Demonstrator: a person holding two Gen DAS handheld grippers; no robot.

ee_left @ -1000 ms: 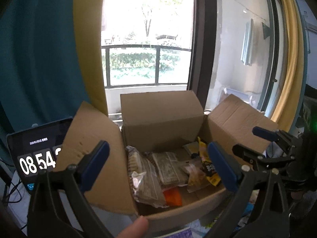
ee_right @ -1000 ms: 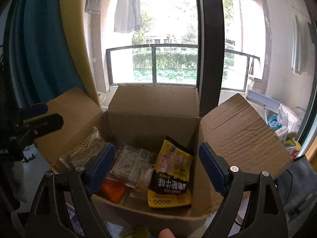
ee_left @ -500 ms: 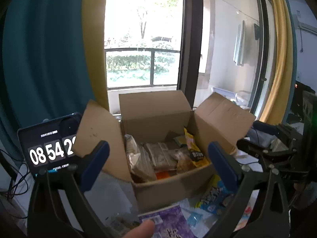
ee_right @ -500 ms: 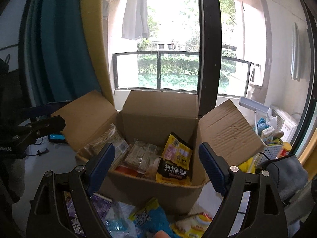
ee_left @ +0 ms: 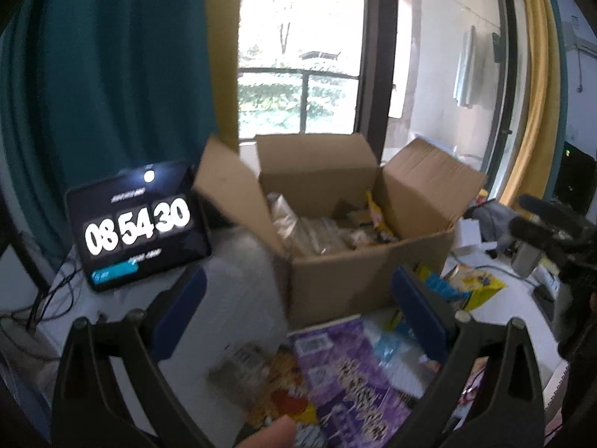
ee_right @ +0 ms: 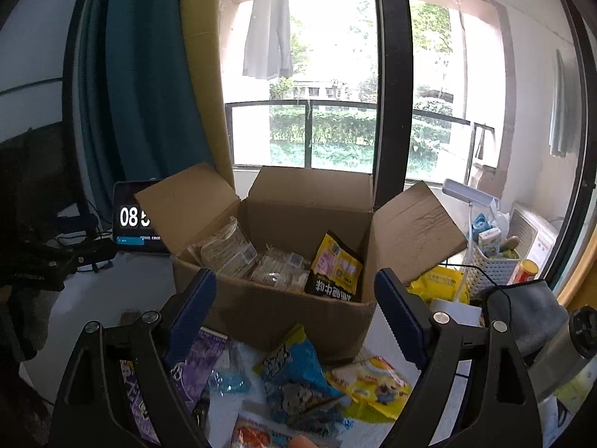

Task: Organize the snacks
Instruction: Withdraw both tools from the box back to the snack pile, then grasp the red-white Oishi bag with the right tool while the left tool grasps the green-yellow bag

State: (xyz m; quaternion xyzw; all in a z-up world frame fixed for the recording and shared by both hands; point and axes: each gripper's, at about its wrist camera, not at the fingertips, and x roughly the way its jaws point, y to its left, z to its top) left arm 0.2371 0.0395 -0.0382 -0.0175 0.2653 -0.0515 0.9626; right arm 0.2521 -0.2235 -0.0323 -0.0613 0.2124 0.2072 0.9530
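An open cardboard box (ee_left: pixel 365 280) (ee_right: pixel 283 310) stands on the white table and holds several snack packets, among them a yellow-and-black packet (ee_right: pixel 334 268) (ee_left: pixel 377 218) and clear wrapped ones (ee_right: pixel 227 248). Loose snacks lie in front of it: a purple bag (ee_left: pixel 343 373) (ee_right: pixel 186 373), a blue bag (ee_right: pixel 294 377) and a yellow packet (ee_right: pixel 369 380). My left gripper (ee_left: pixel 298 310) is open and empty, held above the purple bag. My right gripper (ee_right: pixel 294 310) is open and empty, above the blue bag. Each gripper shows at the edge of the other's view, the right (ee_left: pixel 552 231) and the left (ee_right: pixel 56 261).
A tablet showing a clock (ee_left: pixel 138 224) (ee_right: pixel 134 220) leans left of the box. A white basket of items (ee_right: pixel 492 261) and a yellow bag (ee_right: pixel 440 283) sit to the right. A grey cloth (ee_right: pixel 530 310) and a bottle (ee_right: pixel 567 354) are at far right. A window is behind.
Both grippers have pulled back and up from over the box. The box now looks smaller, and the loose snacks in front of it have come into view. Both stay open.
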